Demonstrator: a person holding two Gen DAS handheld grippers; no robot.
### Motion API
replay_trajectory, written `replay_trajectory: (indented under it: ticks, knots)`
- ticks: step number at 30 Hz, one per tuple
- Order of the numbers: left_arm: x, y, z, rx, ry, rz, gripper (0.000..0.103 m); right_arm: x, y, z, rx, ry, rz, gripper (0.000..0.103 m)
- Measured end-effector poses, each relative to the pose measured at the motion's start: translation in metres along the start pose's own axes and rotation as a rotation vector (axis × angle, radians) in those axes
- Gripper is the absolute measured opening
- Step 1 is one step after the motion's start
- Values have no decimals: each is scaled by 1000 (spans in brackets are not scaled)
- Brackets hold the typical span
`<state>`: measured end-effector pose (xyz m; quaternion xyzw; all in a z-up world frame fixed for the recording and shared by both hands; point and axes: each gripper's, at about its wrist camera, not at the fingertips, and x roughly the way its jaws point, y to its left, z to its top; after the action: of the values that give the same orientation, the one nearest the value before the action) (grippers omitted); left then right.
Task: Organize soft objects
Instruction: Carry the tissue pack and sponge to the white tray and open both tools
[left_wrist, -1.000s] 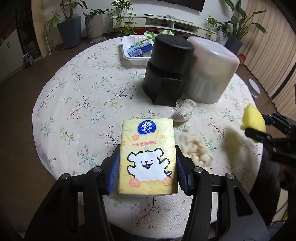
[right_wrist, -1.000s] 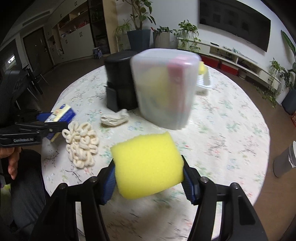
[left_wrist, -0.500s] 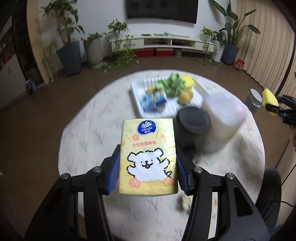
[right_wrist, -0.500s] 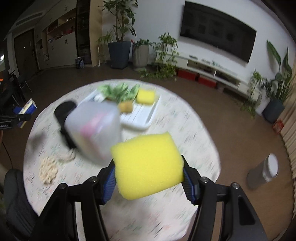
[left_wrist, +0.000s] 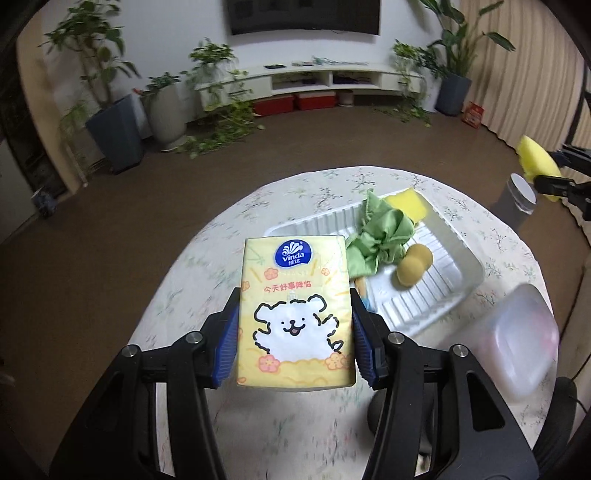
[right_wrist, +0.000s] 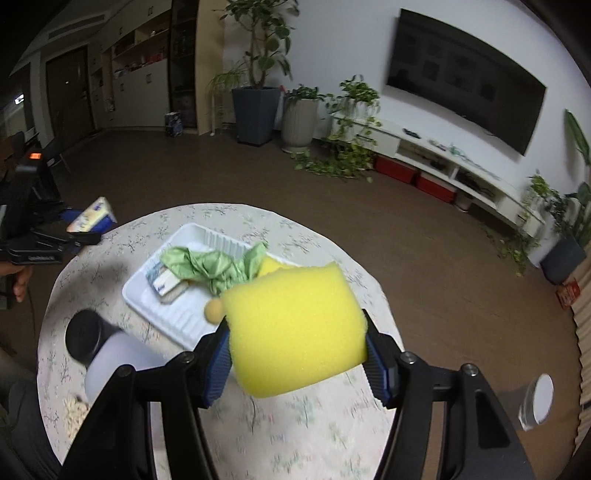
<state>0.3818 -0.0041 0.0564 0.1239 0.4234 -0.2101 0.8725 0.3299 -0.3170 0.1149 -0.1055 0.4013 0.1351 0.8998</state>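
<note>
Two grips are seen. A Vinda tissue pack (left_wrist: 295, 314) is clamped by the left gripper (left_wrist: 295, 328). A yellow sponge (right_wrist: 295, 328) is squeezed by the right gripper (right_wrist: 298, 356).

White ribbed plastic tray (left_wrist: 436, 295): near half lying bare, far half holding crumpled green cloth (left_wrist: 384, 236). Translucent lidded plastic tub (right_wrist: 118, 360) w/ black cylinder (right_wrist: 83, 334) blocking near-side approach.

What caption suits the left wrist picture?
Left gripper holding a tissue pack above a white tray of soft things.

Black plastic tongs (left_wrist: 295, 332) with ribbed blue pads (left_wrist: 364, 350) and silver screws (left_wrist: 394, 336).
</note>
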Motion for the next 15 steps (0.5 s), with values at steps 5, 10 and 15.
replay_trajectory:
  ticks: [5, 10, 15]
  knots:
    - [42, -3, 13, 24, 22, -41, 50, 53, 12, 11, -36, 50, 64, 64]
    - [78, -6, 14, 38, 48, -43, 50, 106, 23, 3, -67, 113, 104, 64]
    - [100, 5, 17, -2, 52, -46, 50, 140, 25, -5, -79, 142, 136, 64]
